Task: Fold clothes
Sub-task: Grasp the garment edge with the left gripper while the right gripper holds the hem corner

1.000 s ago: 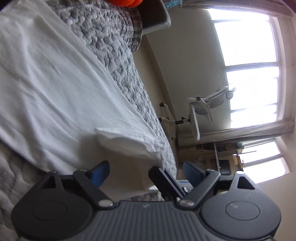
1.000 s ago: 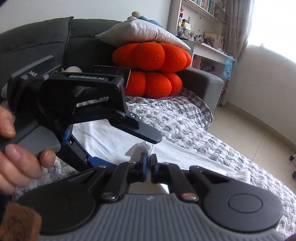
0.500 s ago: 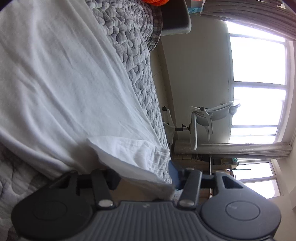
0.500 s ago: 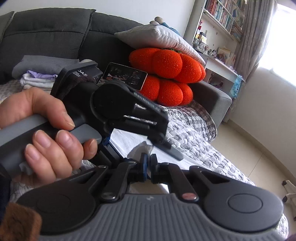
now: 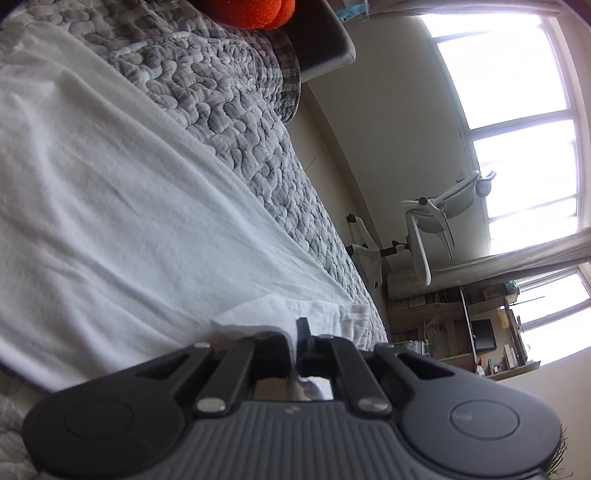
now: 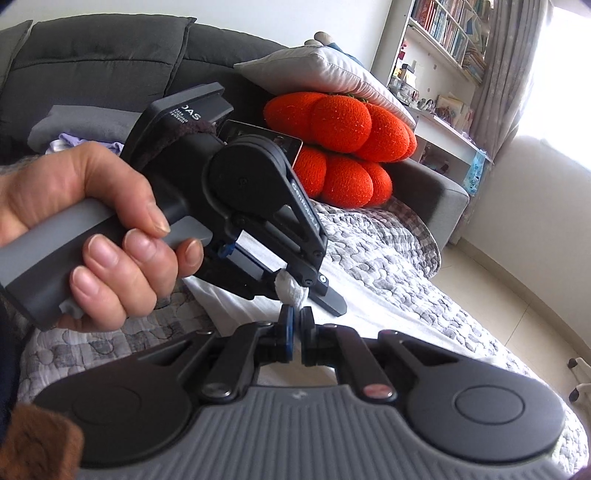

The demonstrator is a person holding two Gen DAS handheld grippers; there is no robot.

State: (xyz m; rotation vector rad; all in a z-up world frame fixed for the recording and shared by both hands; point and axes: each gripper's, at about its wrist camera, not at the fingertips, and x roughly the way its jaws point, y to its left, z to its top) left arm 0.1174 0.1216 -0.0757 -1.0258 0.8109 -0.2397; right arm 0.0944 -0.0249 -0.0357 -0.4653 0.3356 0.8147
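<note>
Grey quilted cover (image 5: 236, 122) fills the upper left of the left wrist view, with a white cotton garment (image 5: 110, 206) spread flat over it, its long edge running diagonally to lower centre. Both the left gripper (image 5: 297, 345) and the right gripper (image 6: 295, 332) are clamped on bunched white corners, leaving bare quilt at right.

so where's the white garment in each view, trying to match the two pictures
Left wrist: the white garment fills the left and centre, its near corner pinched in the left gripper.
Right wrist: a strip at centre, its bunched corner above the right gripper.
Shared landmark: the orange cushion.
</note>
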